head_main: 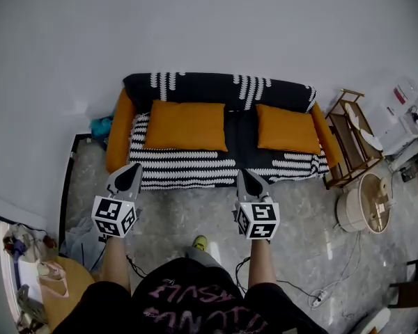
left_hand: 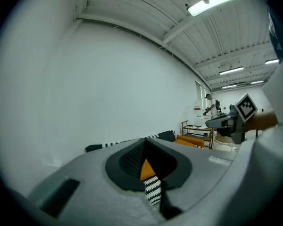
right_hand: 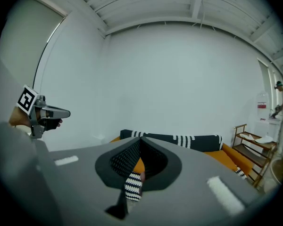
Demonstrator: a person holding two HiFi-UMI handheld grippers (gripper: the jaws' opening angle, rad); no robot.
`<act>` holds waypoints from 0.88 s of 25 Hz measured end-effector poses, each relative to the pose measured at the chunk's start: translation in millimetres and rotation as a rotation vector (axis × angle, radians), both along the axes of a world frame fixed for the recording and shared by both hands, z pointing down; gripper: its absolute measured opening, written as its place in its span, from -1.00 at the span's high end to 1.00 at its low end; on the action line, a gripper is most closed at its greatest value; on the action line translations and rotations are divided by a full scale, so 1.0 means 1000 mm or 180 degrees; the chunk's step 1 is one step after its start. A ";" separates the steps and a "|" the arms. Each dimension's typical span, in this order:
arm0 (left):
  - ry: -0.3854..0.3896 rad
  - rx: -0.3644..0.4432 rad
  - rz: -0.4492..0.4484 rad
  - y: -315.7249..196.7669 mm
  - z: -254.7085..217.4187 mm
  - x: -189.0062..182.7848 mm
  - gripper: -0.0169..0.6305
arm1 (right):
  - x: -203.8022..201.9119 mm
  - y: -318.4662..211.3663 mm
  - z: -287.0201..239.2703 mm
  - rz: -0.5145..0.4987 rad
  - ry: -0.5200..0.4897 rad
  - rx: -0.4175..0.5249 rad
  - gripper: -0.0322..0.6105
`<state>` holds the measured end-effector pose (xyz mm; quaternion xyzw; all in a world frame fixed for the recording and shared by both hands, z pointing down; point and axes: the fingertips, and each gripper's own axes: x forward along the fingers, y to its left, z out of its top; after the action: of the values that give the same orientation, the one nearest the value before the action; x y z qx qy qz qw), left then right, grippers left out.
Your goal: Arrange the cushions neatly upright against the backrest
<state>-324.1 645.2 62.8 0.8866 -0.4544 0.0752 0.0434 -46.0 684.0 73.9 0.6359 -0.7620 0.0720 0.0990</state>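
A sofa with a black-and-white patterned cover (head_main: 195, 169) and orange arms stands against the white wall. Two orange cushions lie flat on its seat, a larger one on the left (head_main: 185, 125) and a smaller one on the right (head_main: 287, 129). The backrest (head_main: 219, 88) rises behind them. My left gripper (head_main: 132, 172) and right gripper (head_main: 246, 179) hover just in front of the sofa's front edge, both shut and empty, touching nothing. In the left gripper view the shut jaws point at the sofa, and the right gripper (left_hand: 235, 121) shows at the right. The right gripper view shows the left gripper (right_hand: 43, 114).
A wooden rack (head_main: 352, 139) stands right of the sofa, with a round wooden stand (head_main: 366, 204) in front of it. A cable and power strip (head_main: 319, 298) lie on the floor at right. A teal item (head_main: 101, 125) sits left of the sofa. A round table (head_main: 59, 294) is at bottom left.
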 end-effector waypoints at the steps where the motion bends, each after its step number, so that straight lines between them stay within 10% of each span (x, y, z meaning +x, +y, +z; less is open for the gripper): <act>1: -0.0009 -0.0018 -0.0008 -0.009 0.002 0.005 0.94 | 0.006 -0.010 0.003 -0.0002 -0.0015 -0.0011 0.86; 22: -0.0356 0.0014 -0.0201 -0.114 -0.014 0.087 0.94 | 0.068 -0.140 0.007 -0.0359 -0.0195 0.0029 0.86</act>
<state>-236.9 530.8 48.4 0.8663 -0.4841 0.1223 0.0183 21.6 543.6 81.0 0.5899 -0.7996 0.0823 0.0765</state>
